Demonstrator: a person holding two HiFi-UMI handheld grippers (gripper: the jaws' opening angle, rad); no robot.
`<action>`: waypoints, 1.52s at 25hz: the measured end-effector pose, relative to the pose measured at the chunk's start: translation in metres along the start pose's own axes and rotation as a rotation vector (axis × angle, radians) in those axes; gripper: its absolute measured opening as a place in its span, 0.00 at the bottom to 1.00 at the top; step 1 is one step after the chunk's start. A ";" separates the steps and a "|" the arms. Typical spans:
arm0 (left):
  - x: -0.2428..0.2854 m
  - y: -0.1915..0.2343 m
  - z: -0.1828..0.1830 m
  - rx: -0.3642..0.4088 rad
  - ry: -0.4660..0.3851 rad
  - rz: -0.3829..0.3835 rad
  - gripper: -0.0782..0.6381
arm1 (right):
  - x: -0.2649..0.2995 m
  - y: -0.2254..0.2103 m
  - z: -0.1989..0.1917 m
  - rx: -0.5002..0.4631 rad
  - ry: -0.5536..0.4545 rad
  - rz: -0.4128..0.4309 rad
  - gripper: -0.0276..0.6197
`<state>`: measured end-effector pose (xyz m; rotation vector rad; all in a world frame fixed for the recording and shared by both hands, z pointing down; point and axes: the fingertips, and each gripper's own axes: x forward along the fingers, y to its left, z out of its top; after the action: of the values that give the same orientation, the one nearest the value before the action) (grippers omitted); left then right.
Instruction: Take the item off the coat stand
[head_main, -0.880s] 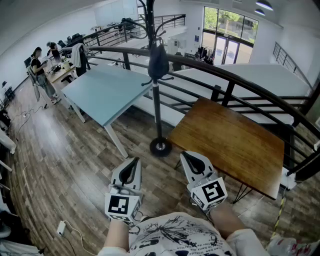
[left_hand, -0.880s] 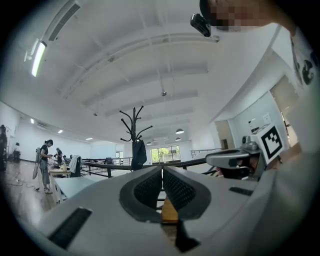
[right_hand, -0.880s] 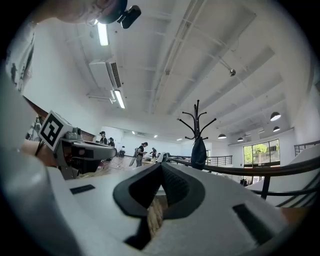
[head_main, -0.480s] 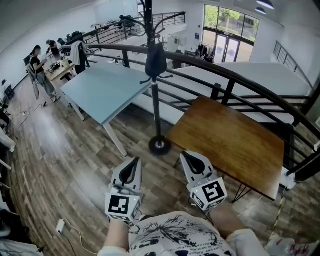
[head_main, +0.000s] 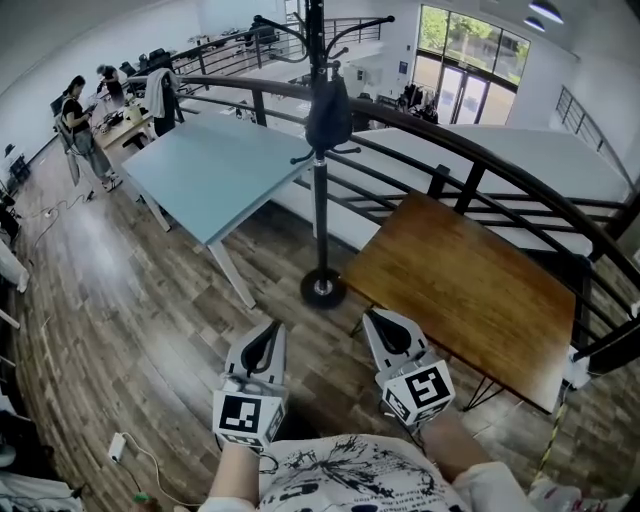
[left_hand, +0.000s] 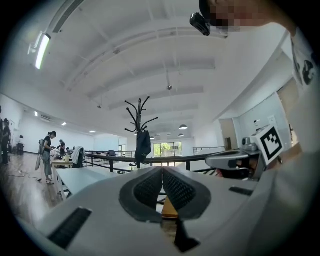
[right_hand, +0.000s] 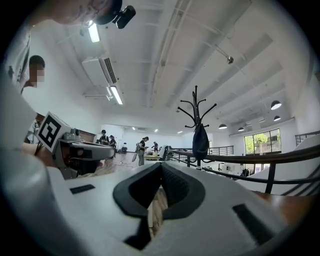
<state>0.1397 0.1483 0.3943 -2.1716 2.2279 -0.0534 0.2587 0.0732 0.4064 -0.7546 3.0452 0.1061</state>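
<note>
A black coat stand (head_main: 320, 210) rises from a round base on the wooden floor between two tables. A dark bag (head_main: 329, 116) hangs from its upper hooks; it also shows as the bag (left_hand: 143, 145) in the left gripper view and the bag (right_hand: 200, 141) in the right gripper view. My left gripper (head_main: 268, 334) and right gripper (head_main: 378, 322) are held low, close to my body, well short of the stand. Both are shut with nothing between the jaws.
A light blue table (head_main: 215, 172) stands left of the stand and a brown wooden table (head_main: 470, 290) to its right. A dark curved railing (head_main: 470, 160) runs behind them. People stand at desks far left (head_main: 85, 125). A cable lies on the floor (head_main: 125, 450).
The head view has shifted a little, so the stand and bag sit slightly right and higher in the frame. Both grippers stay in the same place, still shut.
</note>
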 end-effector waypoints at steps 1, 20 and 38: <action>0.010 0.014 -0.007 0.000 -0.001 -0.003 0.12 | 0.018 -0.002 -0.005 -0.001 0.000 -0.005 0.03; 0.275 0.325 -0.017 0.028 -0.021 -0.270 0.12 | 0.385 -0.081 -0.013 0.026 -0.019 -0.327 0.03; 0.411 0.332 0.013 0.035 -0.073 -0.403 0.12 | 0.436 -0.207 0.021 -0.003 -0.006 -0.476 0.08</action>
<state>-0.2018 -0.2543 0.3674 -2.5186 1.7069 -0.0215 -0.0304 -0.3112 0.3641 -1.4410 2.7636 0.1078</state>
